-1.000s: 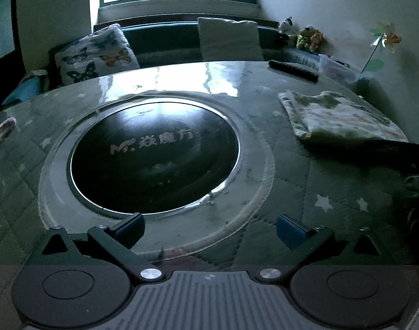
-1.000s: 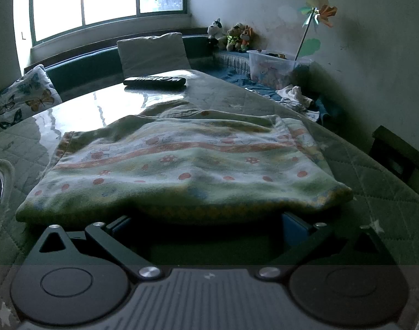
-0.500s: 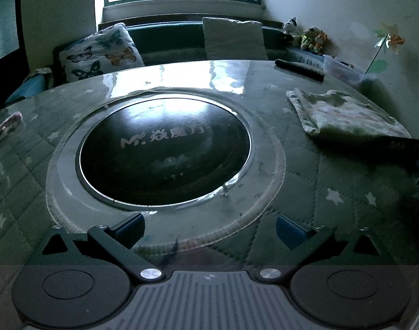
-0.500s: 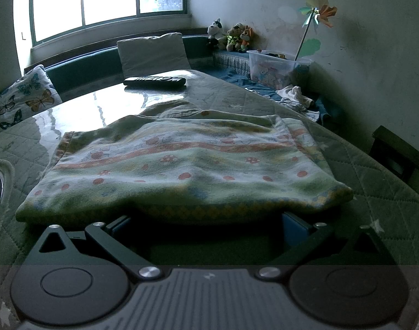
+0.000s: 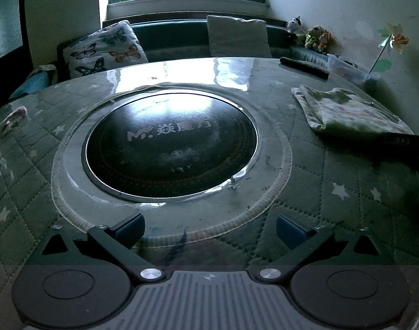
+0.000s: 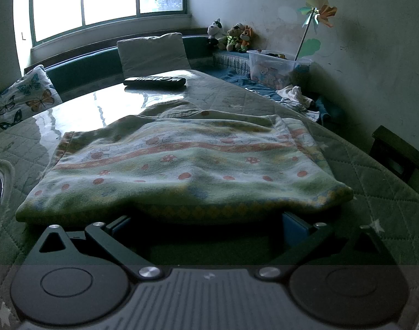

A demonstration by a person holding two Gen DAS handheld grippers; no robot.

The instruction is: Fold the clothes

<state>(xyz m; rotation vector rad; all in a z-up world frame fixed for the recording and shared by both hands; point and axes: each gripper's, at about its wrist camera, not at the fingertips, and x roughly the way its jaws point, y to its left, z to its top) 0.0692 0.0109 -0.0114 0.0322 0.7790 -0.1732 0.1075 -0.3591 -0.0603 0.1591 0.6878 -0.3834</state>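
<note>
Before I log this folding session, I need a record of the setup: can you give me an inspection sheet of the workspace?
Surface: round table with green quilted star cover; black cooktop set in its middle.
Job's things: folded patterned garment lying flat on the table.
Clutter: remote control beyond the garment; small pink item at the left edge.
Grippers: left gripper open, empty; right gripper open, fingers at the garment's near edge.
Cables: nothing seen.
Surroundings: window, bench with butterfly cushion, plush toys, plastic bin, pinwheel.
</note>
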